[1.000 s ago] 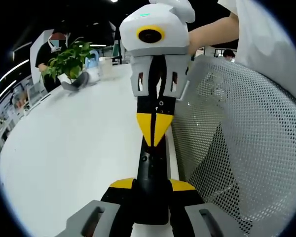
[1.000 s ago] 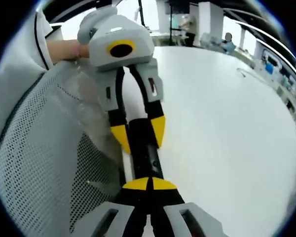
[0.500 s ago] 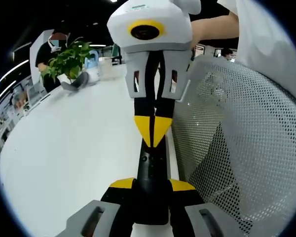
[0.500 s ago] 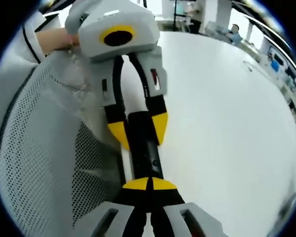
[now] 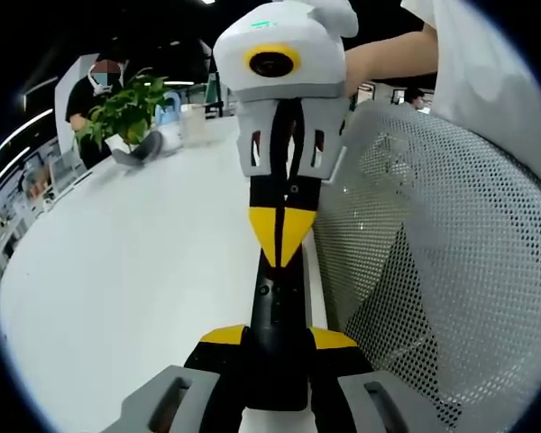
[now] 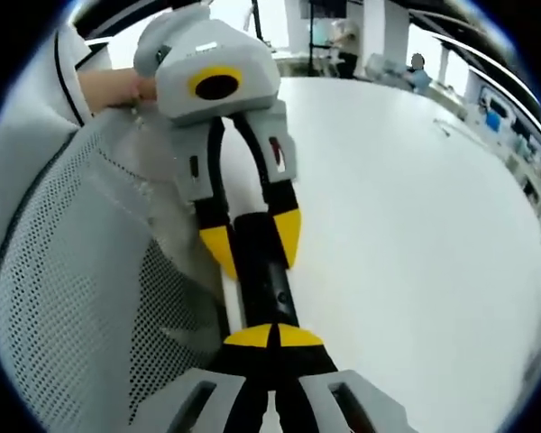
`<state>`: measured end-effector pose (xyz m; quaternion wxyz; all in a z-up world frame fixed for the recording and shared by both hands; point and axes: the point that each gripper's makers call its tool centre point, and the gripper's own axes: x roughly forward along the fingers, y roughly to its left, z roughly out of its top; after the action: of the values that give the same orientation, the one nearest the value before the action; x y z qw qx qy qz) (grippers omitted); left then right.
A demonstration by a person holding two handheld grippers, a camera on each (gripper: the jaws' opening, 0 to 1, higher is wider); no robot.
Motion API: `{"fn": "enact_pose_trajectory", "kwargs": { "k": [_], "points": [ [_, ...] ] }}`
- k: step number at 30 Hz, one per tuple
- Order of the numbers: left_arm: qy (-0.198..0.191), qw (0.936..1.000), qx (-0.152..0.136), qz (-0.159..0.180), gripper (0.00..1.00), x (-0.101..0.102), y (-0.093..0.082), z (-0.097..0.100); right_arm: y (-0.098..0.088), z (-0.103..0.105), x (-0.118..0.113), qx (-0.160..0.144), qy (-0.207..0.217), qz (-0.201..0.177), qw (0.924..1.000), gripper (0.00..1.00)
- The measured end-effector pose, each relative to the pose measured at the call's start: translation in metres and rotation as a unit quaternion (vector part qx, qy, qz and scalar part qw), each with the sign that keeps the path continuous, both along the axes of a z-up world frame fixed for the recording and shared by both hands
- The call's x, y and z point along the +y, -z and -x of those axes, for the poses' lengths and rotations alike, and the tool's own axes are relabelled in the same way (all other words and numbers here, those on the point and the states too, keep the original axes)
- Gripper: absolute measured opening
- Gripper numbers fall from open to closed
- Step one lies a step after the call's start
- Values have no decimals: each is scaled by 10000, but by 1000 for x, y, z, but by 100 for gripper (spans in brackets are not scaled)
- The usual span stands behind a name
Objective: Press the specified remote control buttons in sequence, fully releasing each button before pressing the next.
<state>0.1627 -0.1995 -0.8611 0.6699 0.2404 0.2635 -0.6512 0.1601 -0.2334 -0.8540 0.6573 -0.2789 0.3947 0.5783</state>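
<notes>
Two grippers meet over one slim black remote control [image 5: 275, 320], which lies lengthwise along the edge of the white bench [image 5: 135, 271], just beside a grey mesh chair back [image 5: 433, 271]. A small round button shows on the remote's dark face.

The left gripper [image 5: 277, 336] has its yellow-tipped jaws set wide enough to take the remote's near end between them, closed against its sides; in the right gripper view this same gripper [image 6: 250, 244] reaches in from above and straddles the remote's [image 6: 266, 284] far end. The right gripper [image 6: 272, 336] has its jaws drawn together, tips touching on top of the remote. In the left gripper view it [image 5: 282, 236] points down at the remote with tips joined.

A bare forearm [image 5: 388, 59] and white sleeve show behind. A potted plant [image 5: 126, 108] stands far off on the bench, with office space beyond.
</notes>
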Motion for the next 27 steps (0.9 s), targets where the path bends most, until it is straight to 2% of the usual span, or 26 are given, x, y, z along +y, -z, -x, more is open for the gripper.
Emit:
{"fn": "enact_pose_trajectory", "kwargs": {
  "k": [10,24,27],
  "points": [
    [-10,10000,2,0,25,0,0,0,-1,0,-3,88,65,7,9999,0],
    [2,10000,-3,1,25,-1,0,0,0,0,-11,12,96,161,9998,0],
    [3,10000,0,2,25,-1,0,0,0,1,-11,-63,-26,225,9997,0]
  ]
}}
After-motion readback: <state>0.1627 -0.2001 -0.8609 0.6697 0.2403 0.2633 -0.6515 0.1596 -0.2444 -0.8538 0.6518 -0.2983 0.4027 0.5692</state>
